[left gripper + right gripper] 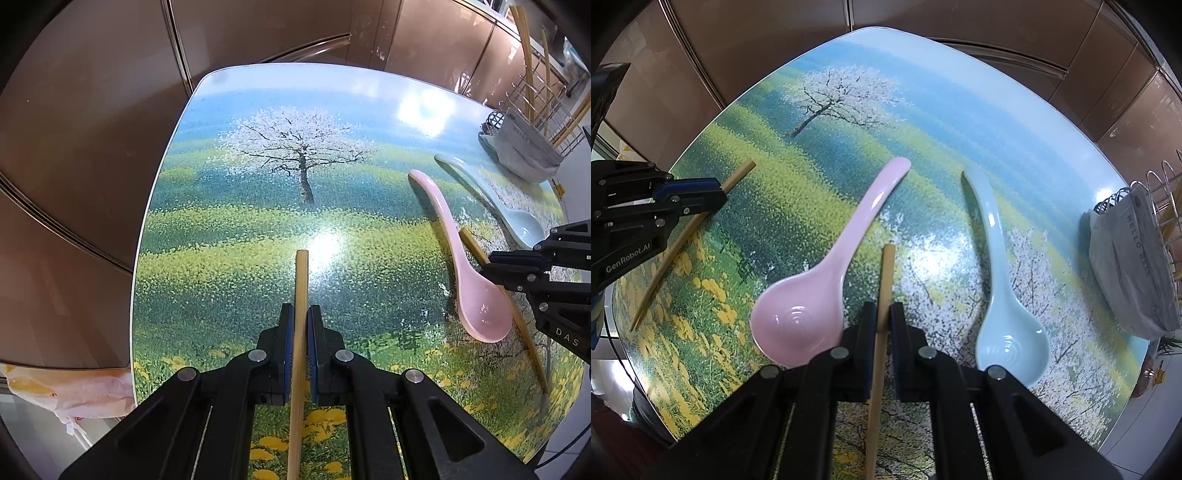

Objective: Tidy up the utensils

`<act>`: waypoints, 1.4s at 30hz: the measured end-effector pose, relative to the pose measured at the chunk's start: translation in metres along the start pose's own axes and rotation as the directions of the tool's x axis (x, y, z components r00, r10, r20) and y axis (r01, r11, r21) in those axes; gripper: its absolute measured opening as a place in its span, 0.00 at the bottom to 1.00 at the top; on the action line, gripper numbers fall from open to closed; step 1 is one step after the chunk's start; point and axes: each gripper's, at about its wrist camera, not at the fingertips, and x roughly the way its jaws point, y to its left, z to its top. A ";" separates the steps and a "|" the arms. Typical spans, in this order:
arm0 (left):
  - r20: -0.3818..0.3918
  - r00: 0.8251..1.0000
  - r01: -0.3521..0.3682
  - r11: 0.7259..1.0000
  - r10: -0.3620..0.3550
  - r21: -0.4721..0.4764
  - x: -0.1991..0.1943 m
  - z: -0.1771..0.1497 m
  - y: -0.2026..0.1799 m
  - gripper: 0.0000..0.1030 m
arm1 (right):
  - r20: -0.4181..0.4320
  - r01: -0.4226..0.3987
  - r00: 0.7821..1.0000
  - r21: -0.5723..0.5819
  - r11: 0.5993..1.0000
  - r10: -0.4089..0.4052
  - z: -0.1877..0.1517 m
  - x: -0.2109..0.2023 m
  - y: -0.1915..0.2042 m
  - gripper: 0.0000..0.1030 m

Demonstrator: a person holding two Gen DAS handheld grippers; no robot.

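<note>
My left gripper is shut on a bamboo chopstick that points forward over the table with the printed tree landscape. My right gripper is shut on a second chopstick, between a pink ceramic spoon and a light blue ceramic spoon lying on the table. In the left wrist view the right gripper shows at the right edge over its chopstick, beside the pink spoon and blue spoon. In the right wrist view the left gripper holds its chopstick.
A wire utensil rack with more chopsticks stands at the table's far right, with a grey pouch leaning against it. Brown cabinet doors surround the table. A plastic bag lies below the left table edge.
</note>
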 end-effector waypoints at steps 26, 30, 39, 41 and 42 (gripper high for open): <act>0.099 0.994 -0.038 0.999 0.039 -0.013 -0.020 -0.014 -0.008 0.06 | 0.105 -0.076 0.992 0.065 0.995 0.069 -0.036 -0.019 -0.014 0.06; 0.125 0.991 -0.039 0.999 0.040 -0.015 -0.031 -0.014 -0.009 0.06 | 0.148 -0.098 0.985 0.066 0.993 0.087 -0.043 -0.034 -0.014 0.06; 0.213 0.976 -0.039 0.999 0.041 -0.012 -0.071 -0.022 -0.020 0.06 | 0.293 -0.138 0.950 0.078 0.987 0.109 -0.073 -0.084 -0.017 0.06; 0.233 0.972 -0.039 0.999 0.039 -0.003 -0.082 -0.023 -0.025 0.06 | 0.332 -0.144 0.937 0.092 0.985 0.106 -0.081 -0.098 -0.019 0.06; 0.240 0.970 -0.038 0.999 0.037 0.000 -0.086 -0.025 -0.027 0.06 | 0.346 -0.146 0.932 0.095 0.985 0.105 -0.083 -0.102 -0.019 0.06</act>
